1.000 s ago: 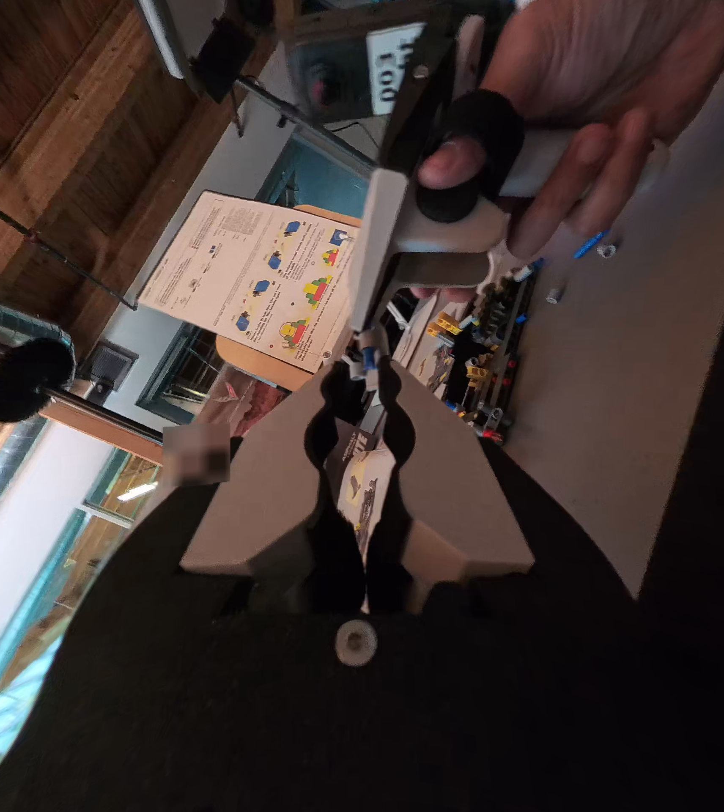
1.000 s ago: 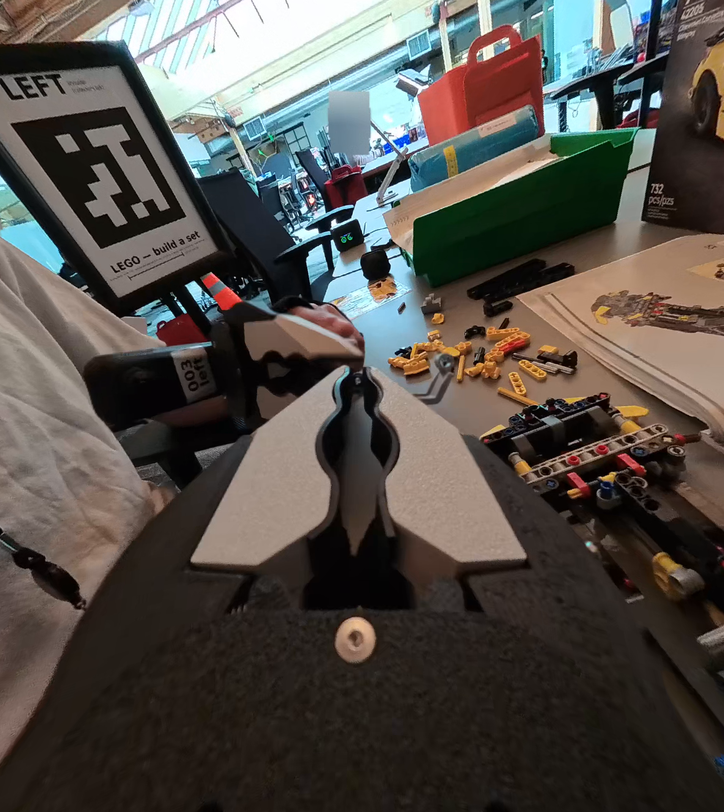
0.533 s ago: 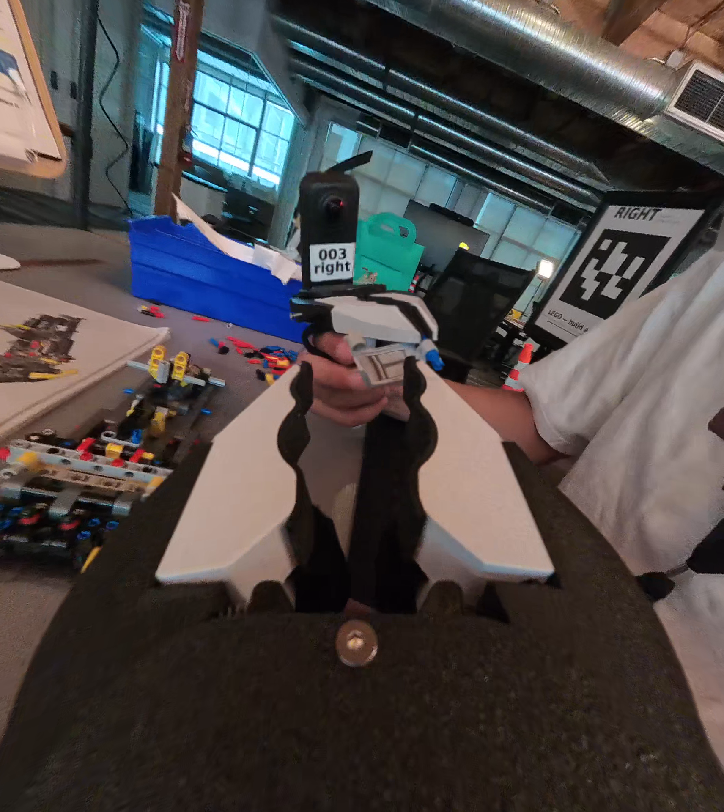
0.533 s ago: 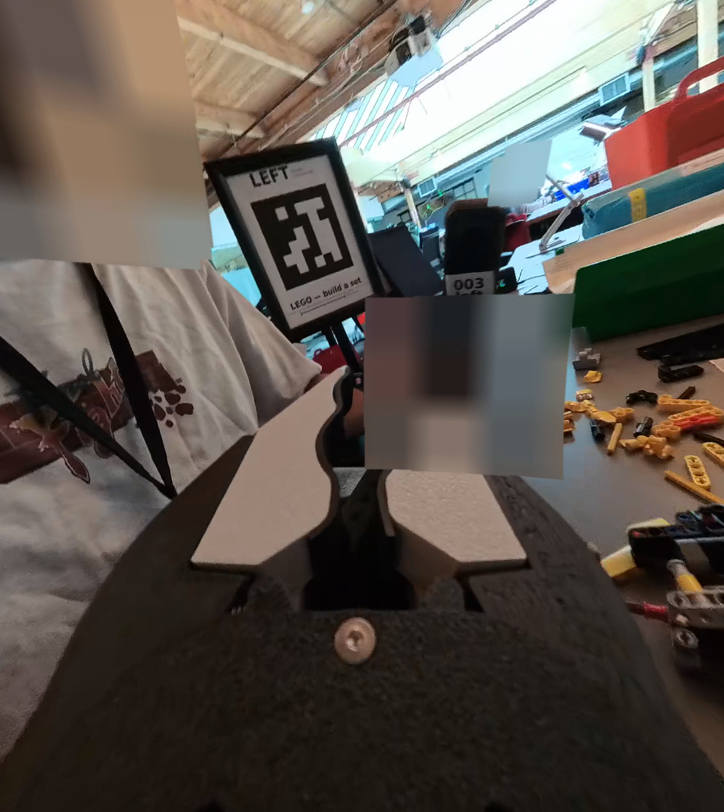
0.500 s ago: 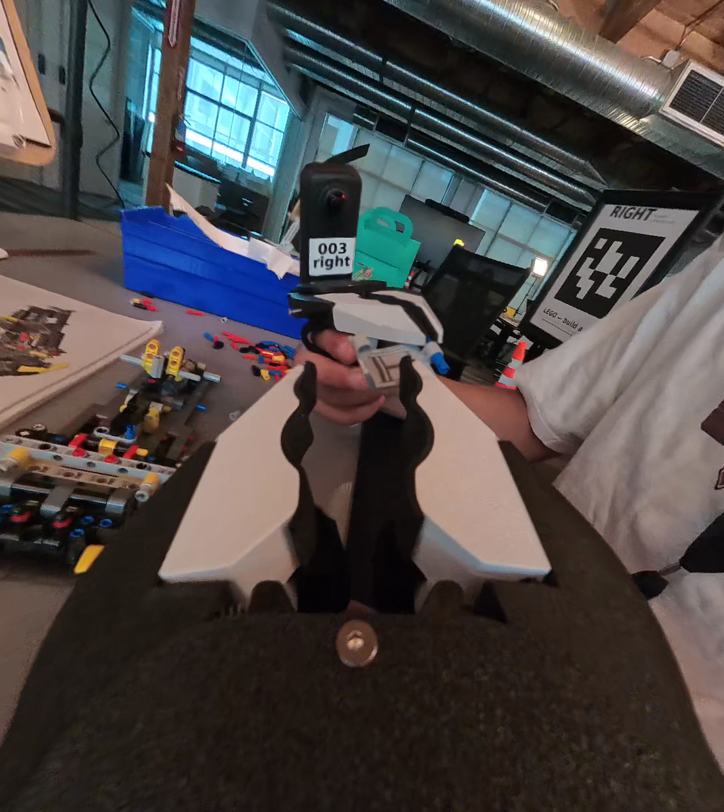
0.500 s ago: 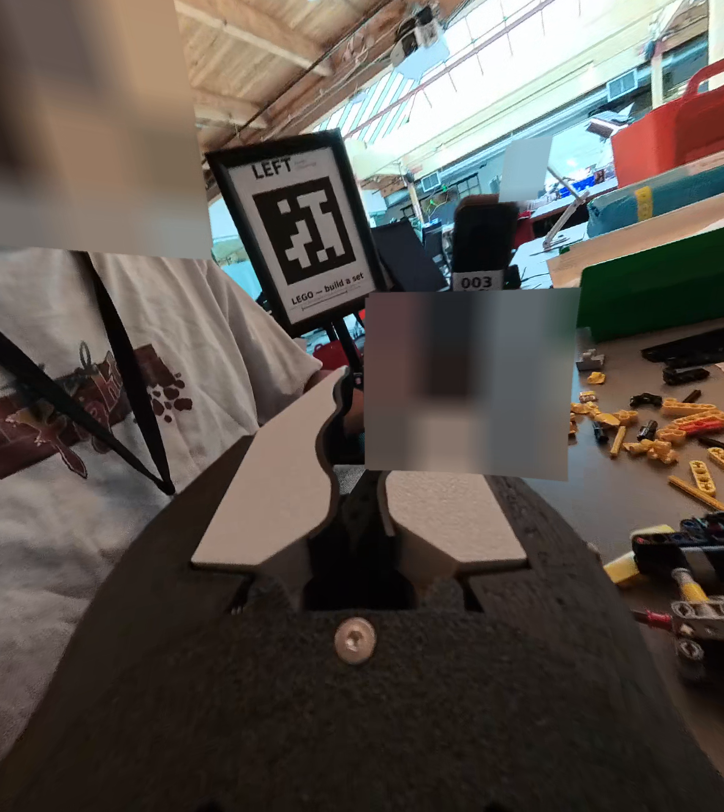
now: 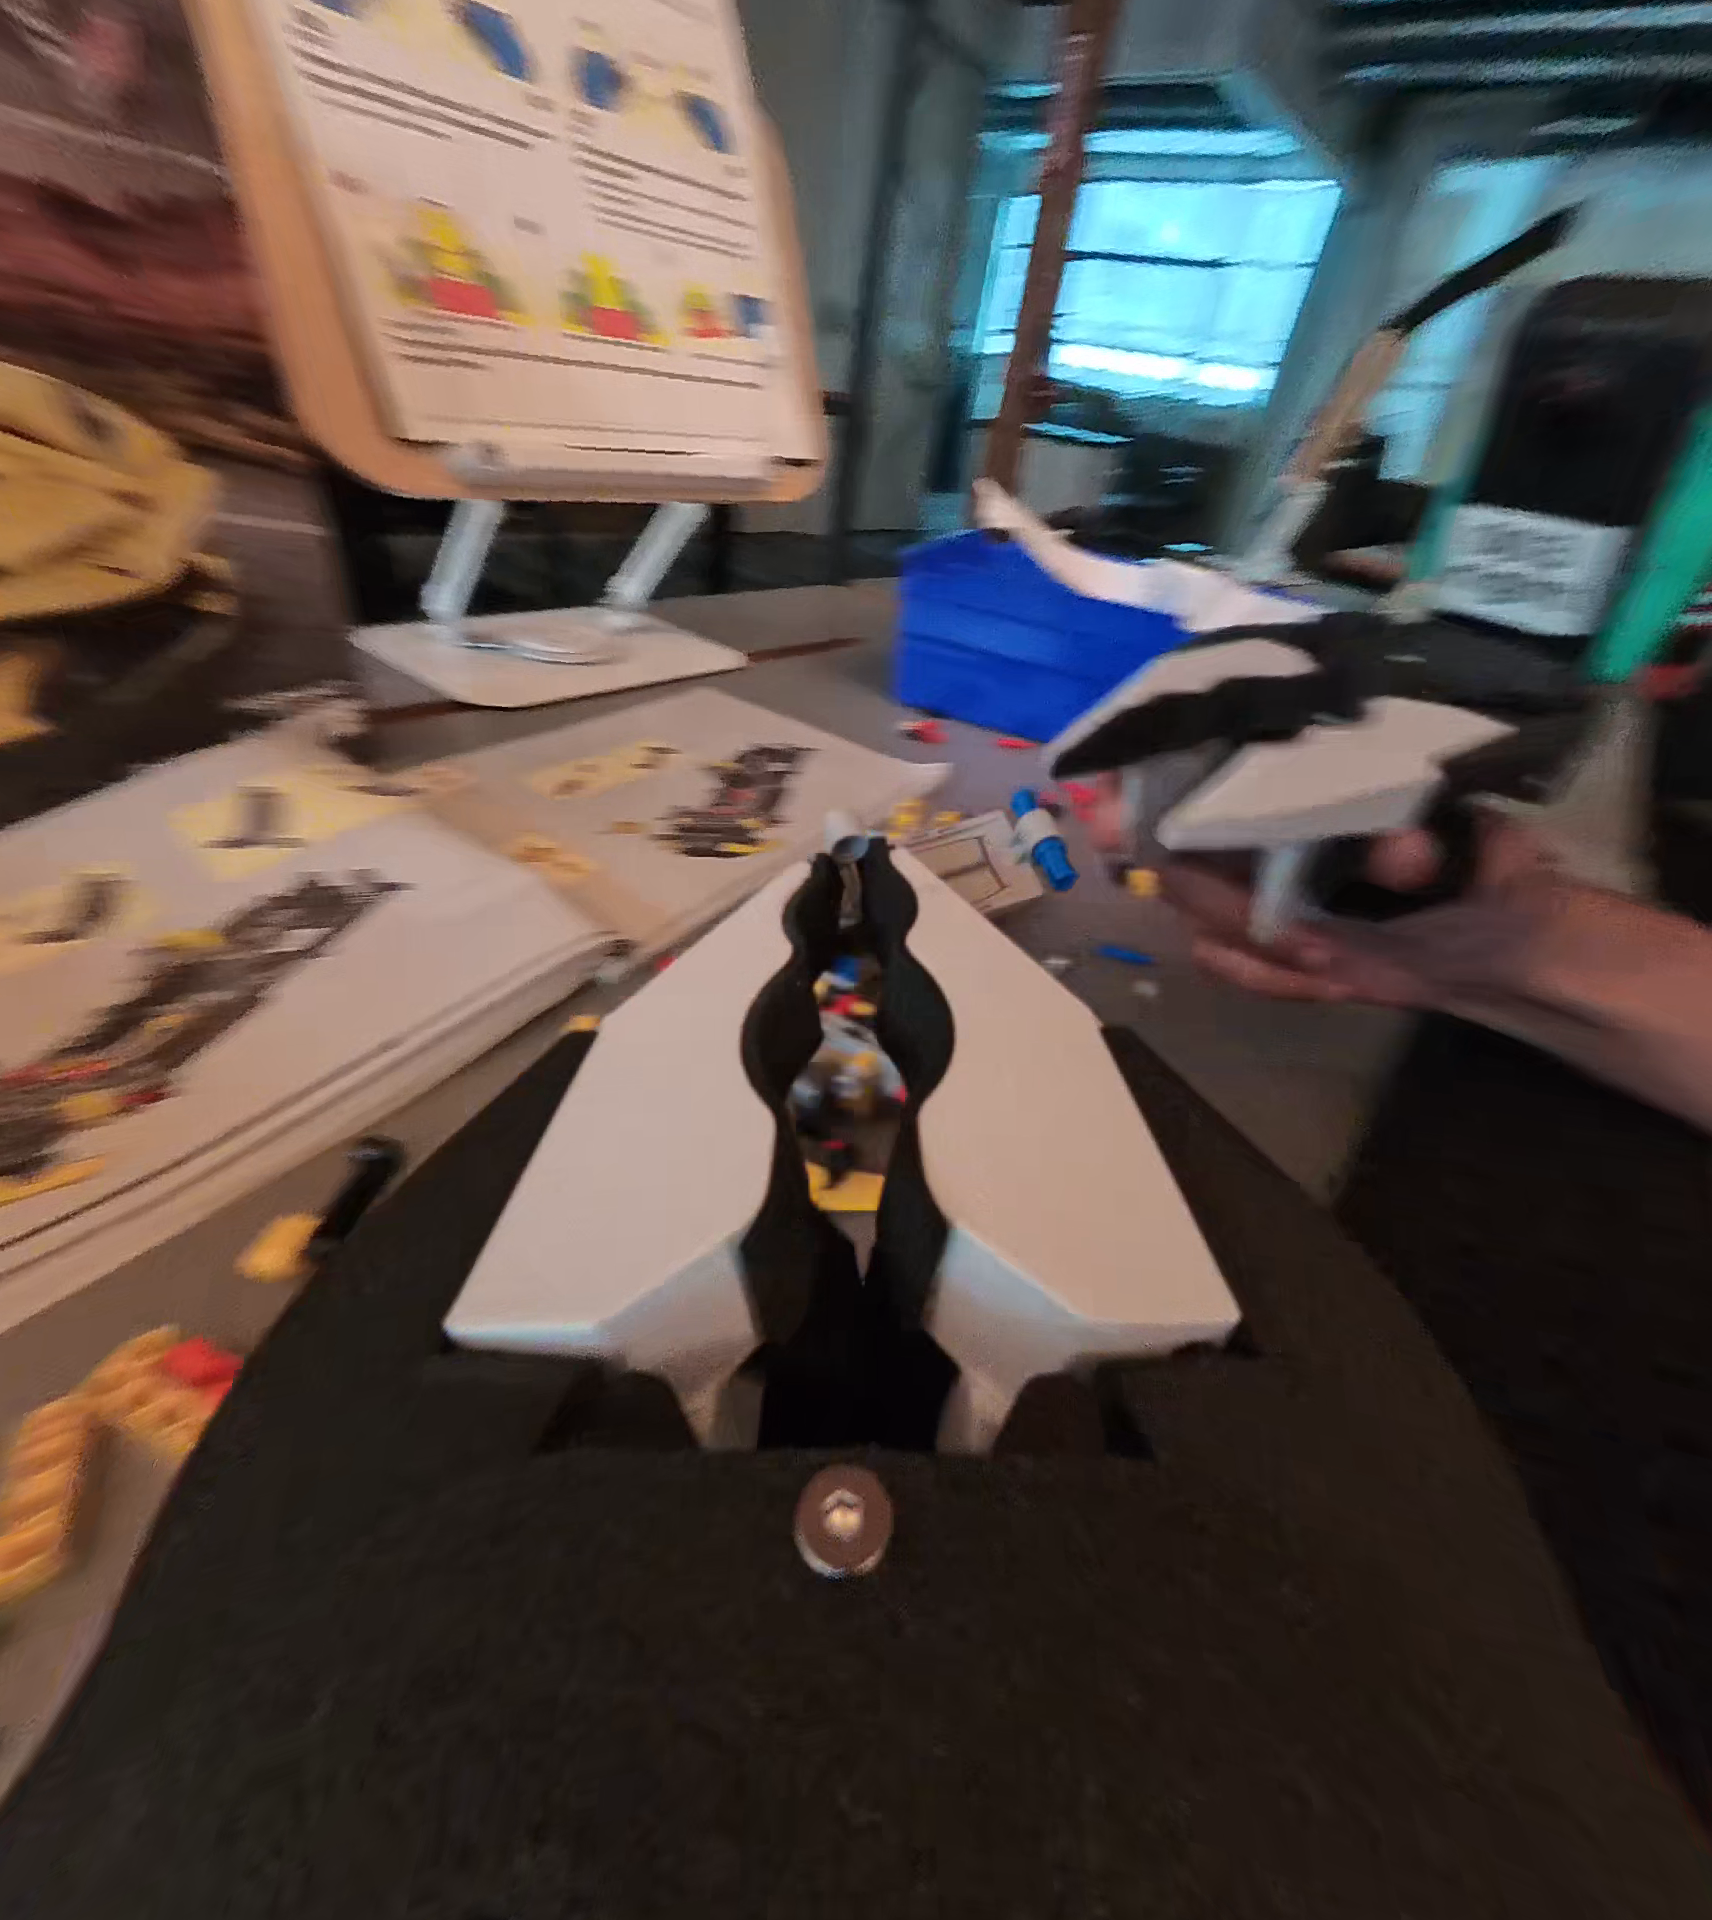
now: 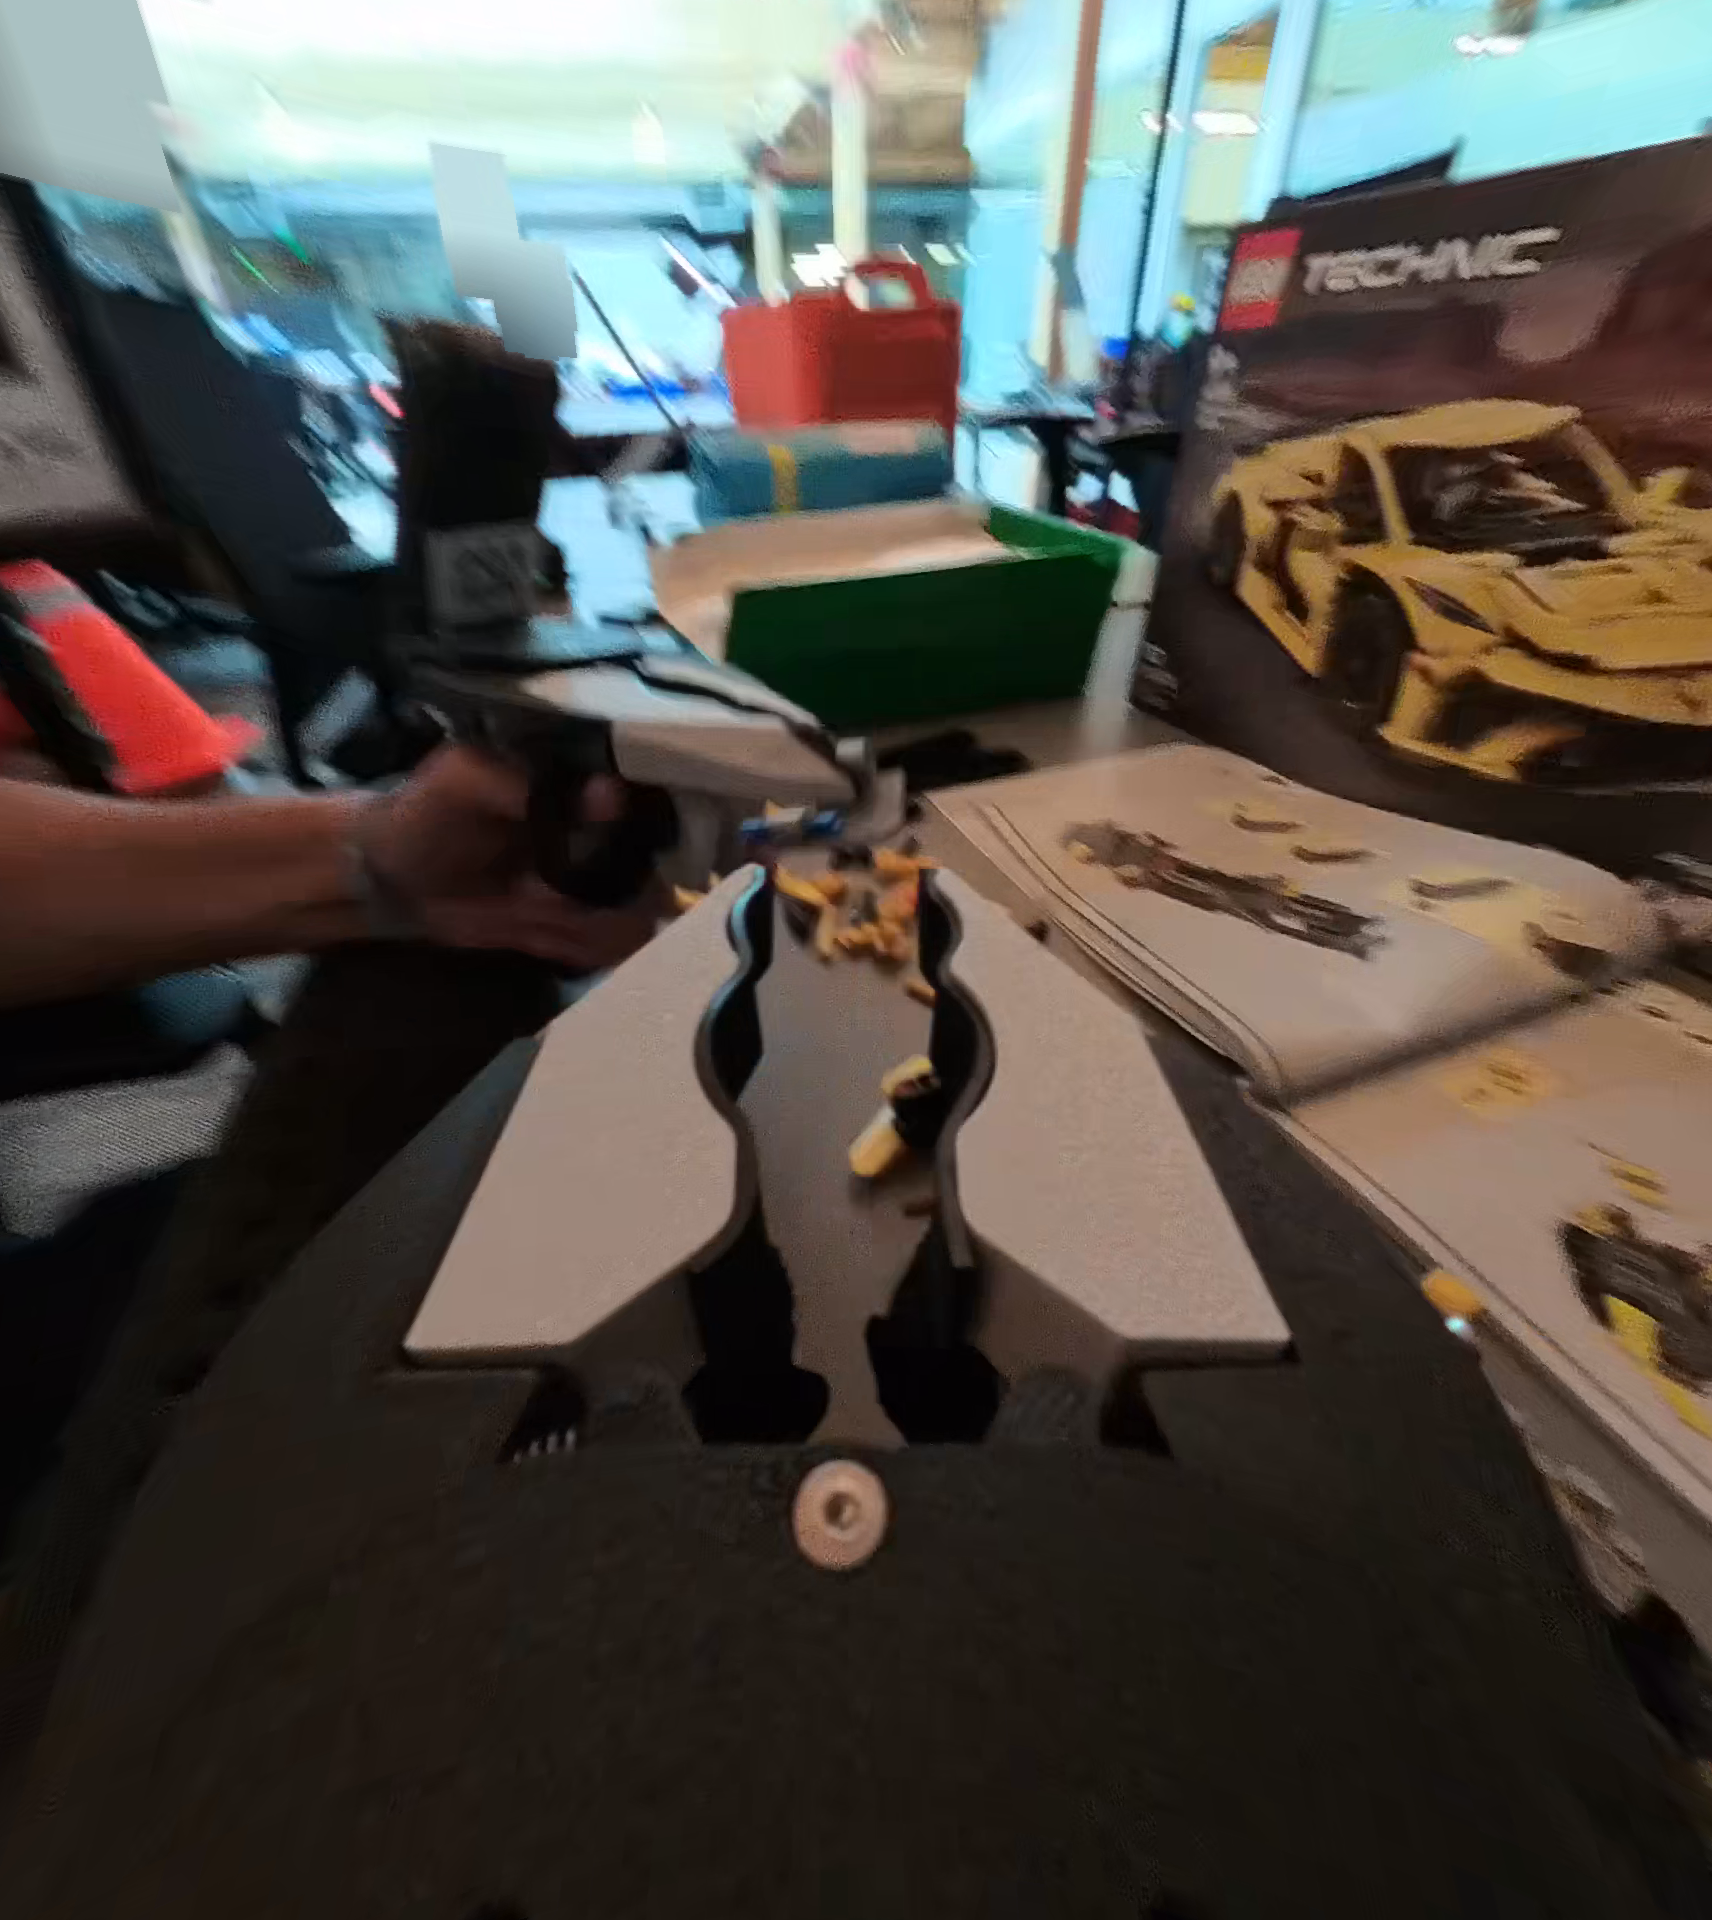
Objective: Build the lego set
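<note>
Left tongs (image 7: 847, 868) pinch a small grey piece (image 7: 844, 837), raised for fitting; right tongs (image 8: 841, 914) gape empty above loose yellow bricks (image 8: 857, 920), likely to choose one

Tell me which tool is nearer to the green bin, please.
Left. The left tool, shut on a small grey piece, reaches close in front of the green bin. The right tool, open, is farther back, toward the person.

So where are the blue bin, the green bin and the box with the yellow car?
blue bin (image 7: 997, 646): left wrist view, front wall.
green bin (image 8: 914, 639): right wrist view, front wall.
box with the yellow car (image 8: 1517, 582): right wrist view, printed front face.
</note>
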Motion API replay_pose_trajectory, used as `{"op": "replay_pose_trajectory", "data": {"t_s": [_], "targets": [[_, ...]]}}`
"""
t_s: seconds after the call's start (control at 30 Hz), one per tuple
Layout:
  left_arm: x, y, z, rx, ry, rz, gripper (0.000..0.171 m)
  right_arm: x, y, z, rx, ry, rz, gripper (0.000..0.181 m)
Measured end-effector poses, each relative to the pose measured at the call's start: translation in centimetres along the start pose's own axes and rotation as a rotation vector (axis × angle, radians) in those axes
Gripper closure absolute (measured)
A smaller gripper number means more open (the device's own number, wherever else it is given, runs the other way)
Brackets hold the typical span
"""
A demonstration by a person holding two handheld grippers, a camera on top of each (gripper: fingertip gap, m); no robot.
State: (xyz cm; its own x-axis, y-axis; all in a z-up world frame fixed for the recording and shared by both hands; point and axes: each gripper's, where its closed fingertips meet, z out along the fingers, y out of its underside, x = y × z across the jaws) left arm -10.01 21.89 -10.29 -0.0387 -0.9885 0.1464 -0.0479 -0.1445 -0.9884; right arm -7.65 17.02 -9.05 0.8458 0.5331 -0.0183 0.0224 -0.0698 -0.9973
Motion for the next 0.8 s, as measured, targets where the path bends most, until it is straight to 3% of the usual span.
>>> {"op": "replay_pose_trajectory", "data": {"t_s": [0.1,0.23,0.47,0.8], "targets": [[-1.6,-0.1,-0.3,-0.004,-0.144,0.095,0.171,0.1,1.3,1.4,-0.105,0.139,-0.097,0.145],[-1.2,-0.2,-0.2,-0.007,-0.174,0.198,0.17,0.7,1.7,3.2,-0.171,0.278,-0.174,0.142],[-0.6,0.2,0.1,-0.035,-0.201,0.325,0.17,0.5,1.7,3.6,-0.185,0.279,-0.204,0.156],[-0.1,0.5,0.2,-0.045,-0.168,0.36,0.17,0.6,2.6,3.4,-0.216,0.269,-0.241,0.156]]}}
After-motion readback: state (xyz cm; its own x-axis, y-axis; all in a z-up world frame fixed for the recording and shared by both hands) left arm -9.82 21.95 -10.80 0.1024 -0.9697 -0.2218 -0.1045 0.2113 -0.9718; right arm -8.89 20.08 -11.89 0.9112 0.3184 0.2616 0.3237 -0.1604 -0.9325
